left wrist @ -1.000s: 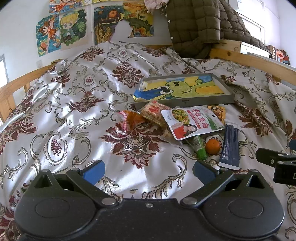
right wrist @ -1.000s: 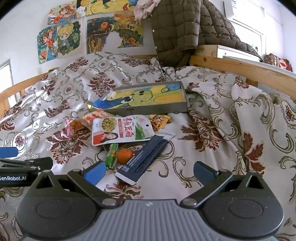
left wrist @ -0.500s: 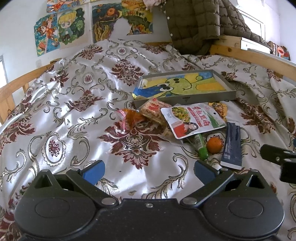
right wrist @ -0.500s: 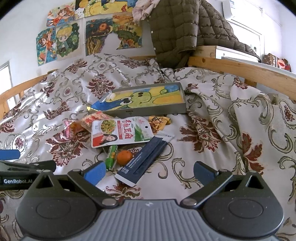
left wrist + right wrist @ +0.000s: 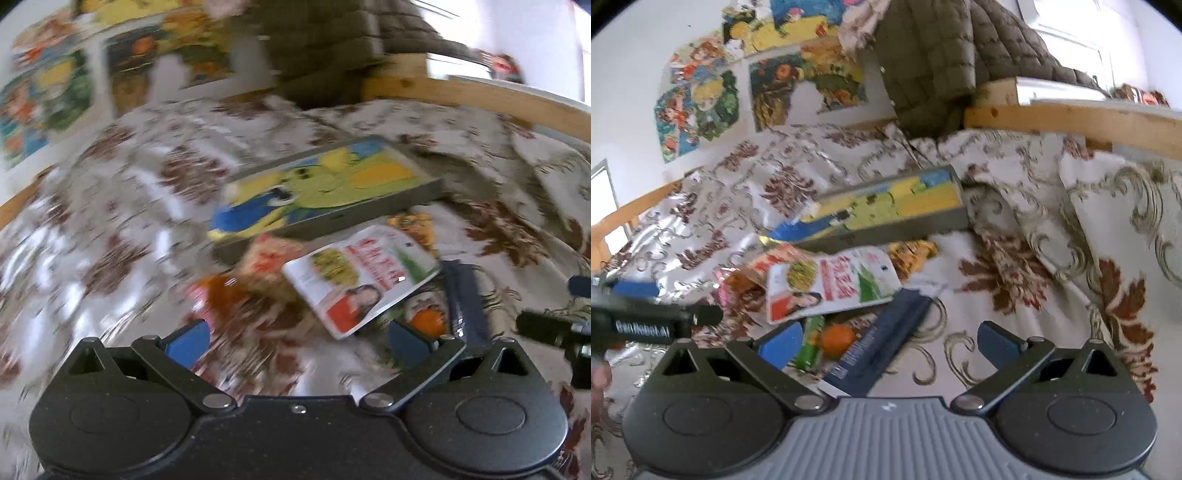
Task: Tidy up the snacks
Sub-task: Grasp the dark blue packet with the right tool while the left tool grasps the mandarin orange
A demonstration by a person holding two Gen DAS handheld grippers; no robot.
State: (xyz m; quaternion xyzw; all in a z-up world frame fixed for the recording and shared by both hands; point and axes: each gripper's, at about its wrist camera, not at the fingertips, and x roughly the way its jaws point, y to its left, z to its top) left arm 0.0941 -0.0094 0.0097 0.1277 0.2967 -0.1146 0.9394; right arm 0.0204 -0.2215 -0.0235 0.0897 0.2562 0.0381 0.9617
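A pile of snacks lies on the bed. On top is a white pouch (image 5: 364, 278) (image 5: 831, 286) with red and green print. Beside it are an orange ball-shaped snack (image 5: 426, 321) (image 5: 837, 340), a green tube (image 5: 810, 343), a dark blue flat packet (image 5: 463, 302) (image 5: 882, 345), an orange-red packet (image 5: 264, 258) and a yellow packet (image 5: 910, 253). Behind them sits a grey tray (image 5: 369, 216) (image 5: 886, 230) with a cartoon picture inside. My left gripper (image 5: 297, 338) is open, close over the pile. My right gripper (image 5: 888, 341) is open above the blue packet.
A patterned satin bedspread (image 5: 1015, 236) covers the bed, rising in a fold at the right. A wooden bed rail (image 5: 1071, 122) runs behind, with a brown quilted jacket (image 5: 931, 62) hung over it. Posters (image 5: 701, 107) are on the wall.
Both grippers have moved forward and down toward the snack pile, the left one fast enough to blur its view. Both stay open. No snack has shifted.
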